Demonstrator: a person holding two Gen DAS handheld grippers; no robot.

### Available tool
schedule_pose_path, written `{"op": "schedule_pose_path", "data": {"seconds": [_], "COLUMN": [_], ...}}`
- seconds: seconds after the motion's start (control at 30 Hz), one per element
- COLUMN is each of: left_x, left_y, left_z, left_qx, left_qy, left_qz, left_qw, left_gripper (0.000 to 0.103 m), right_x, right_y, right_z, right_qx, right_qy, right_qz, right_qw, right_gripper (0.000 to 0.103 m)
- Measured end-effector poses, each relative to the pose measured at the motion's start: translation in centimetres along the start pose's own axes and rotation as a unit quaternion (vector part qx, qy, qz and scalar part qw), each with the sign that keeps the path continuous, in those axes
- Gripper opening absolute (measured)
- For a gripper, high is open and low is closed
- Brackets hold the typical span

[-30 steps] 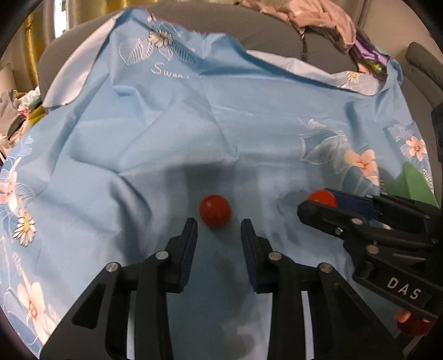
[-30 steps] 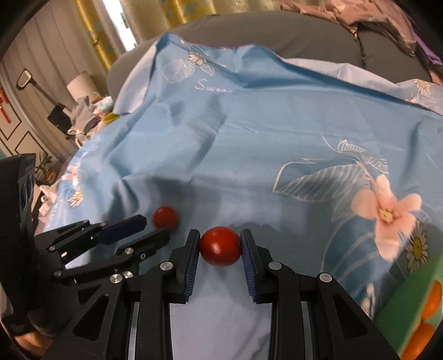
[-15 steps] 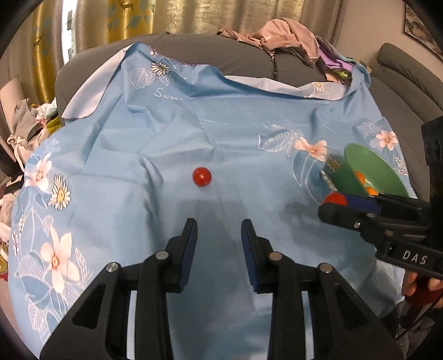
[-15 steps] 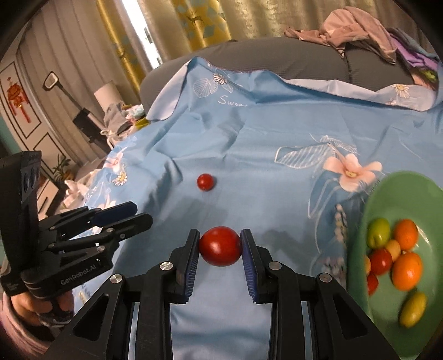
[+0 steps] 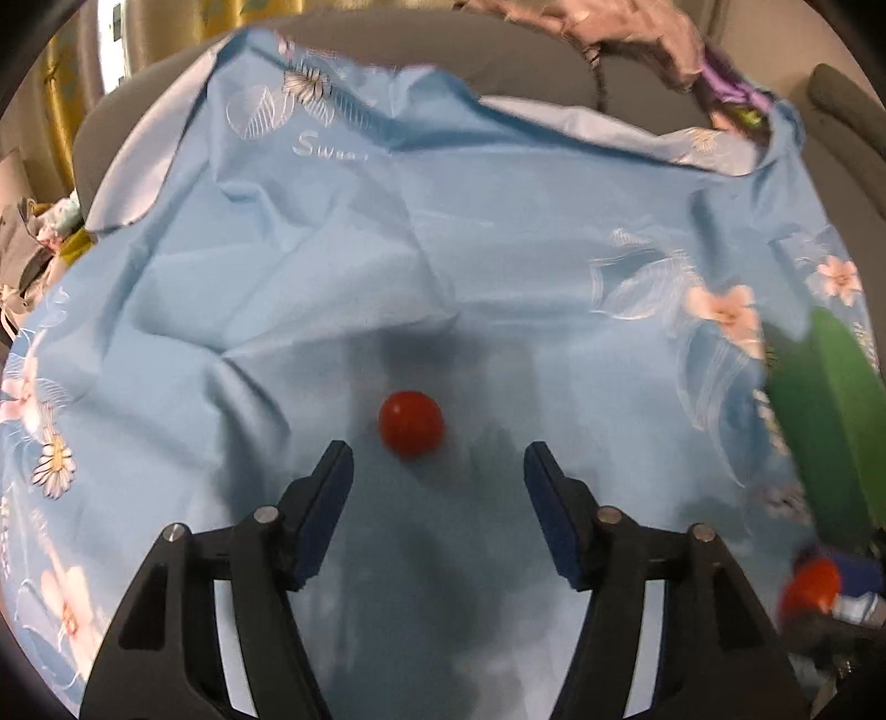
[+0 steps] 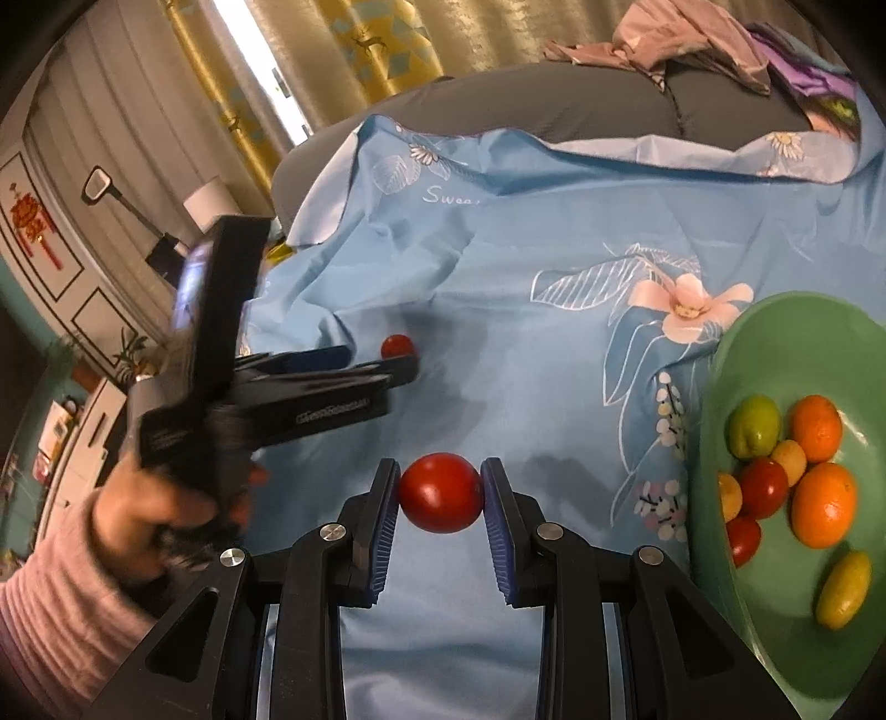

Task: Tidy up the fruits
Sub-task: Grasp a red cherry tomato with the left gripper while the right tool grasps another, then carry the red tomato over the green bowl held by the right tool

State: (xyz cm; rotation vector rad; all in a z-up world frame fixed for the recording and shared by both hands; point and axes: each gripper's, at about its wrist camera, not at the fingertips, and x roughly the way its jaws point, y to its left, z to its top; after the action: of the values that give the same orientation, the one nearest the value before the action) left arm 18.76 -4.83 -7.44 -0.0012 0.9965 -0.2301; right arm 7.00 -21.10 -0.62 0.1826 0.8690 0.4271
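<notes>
A small red tomato (image 5: 411,423) lies on the blue flowered cloth (image 5: 387,249), just ahead of my left gripper (image 5: 437,462), which is open wide with the tomato between and slightly beyond its fingertips. It also shows in the right wrist view (image 6: 397,346) beside the left gripper (image 6: 407,365). My right gripper (image 6: 440,487) is shut on a larger red tomato (image 6: 441,492) and holds it above the cloth, left of the green bowl (image 6: 775,332). The held tomato shows blurred in the left wrist view (image 5: 811,581).
The green bowl holds several fruits: oranges (image 6: 822,504), a green lime (image 6: 753,426), red tomatoes (image 6: 763,487), a yellow fruit (image 6: 841,590). Its edge shows in the left wrist view (image 5: 830,421). A grey sofa back (image 6: 554,105) with clothes (image 6: 692,33) lies behind.
My left gripper has opened wide and moved down close to the small tomato. My right gripper has carried its tomato nearer the green bowl.
</notes>
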Motion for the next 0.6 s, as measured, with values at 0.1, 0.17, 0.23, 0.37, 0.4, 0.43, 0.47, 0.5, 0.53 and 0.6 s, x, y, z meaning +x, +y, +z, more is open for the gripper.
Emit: {"op": "schedule_pose_path", "data": {"seconds": [0.1, 0.17, 0.23, 0.37, 0.4, 0.43, 0.47, 0.5, 0.53, 0.6], "left_x": [1.6, 1.8, 1.9, 1.8, 1.5, 1.2, 0.8, 0.0, -0.7, -2.3], "left_y": [0.4, 0.5, 0.3, 0.0, 0.0, -0.1, -0.2, -0.3, -0.5, -0.7], "left_z": [0.5, 0.8, 0.9, 0.9, 0.7, 0.5, 0.3, -0.2, -0.5, -1.4], "left_qx": [-0.011, -0.008, 0.001, 0.013, 0.013, 0.015, 0.017, 0.021, 0.023, 0.024], "left_qy": [0.010, 0.000, -0.003, 0.004, 0.008, 0.008, 0.006, 0.002, -0.001, -0.006], "left_qz": [0.005, 0.016, 0.023, 0.027, 0.026, 0.022, 0.020, 0.016, 0.012, 0.002], "left_qw": [0.9999, 0.9998, 0.9997, 0.9995, 0.9995, 0.9996, 0.9996, 0.9996, 0.9997, 0.9997], "left_gripper": [0.053, 0.047, 0.030, 0.026, 0.026, 0.026, 0.026, 0.026, 0.026, 0.026], "right_x": [0.6, 0.9, 1.1, 1.0, 0.8, 0.7, 0.6, 0.4, 0.2, -0.3], "right_y": [-0.4, -0.7, -1.0, -1.1, -1.1, -1.2, -1.2, -1.3, -1.3, -1.4], "right_z": [0.0, 0.1, 0.1, 0.0, -0.1, -0.1, -0.1, -0.2, -0.3, -0.5], "right_qx": [0.003, 0.004, 0.007, 0.010, 0.010, 0.011, 0.013, 0.015, 0.017, 0.021], "right_qy": [0.003, 0.003, 0.003, 0.000, -0.001, -0.002, -0.003, -0.004, -0.006, -0.009], "right_qz": [0.008, 0.011, 0.012, 0.008, 0.005, 0.003, 0.002, 0.001, 0.000, -0.003], "right_qw": [1.000, 1.000, 1.000, 1.000, 1.000, 1.000, 1.000, 1.000, 1.000, 1.000], "right_gripper": [0.031, 0.031, 0.031, 0.031, 0.031, 0.031, 0.031, 0.031, 0.031, 0.031]}}
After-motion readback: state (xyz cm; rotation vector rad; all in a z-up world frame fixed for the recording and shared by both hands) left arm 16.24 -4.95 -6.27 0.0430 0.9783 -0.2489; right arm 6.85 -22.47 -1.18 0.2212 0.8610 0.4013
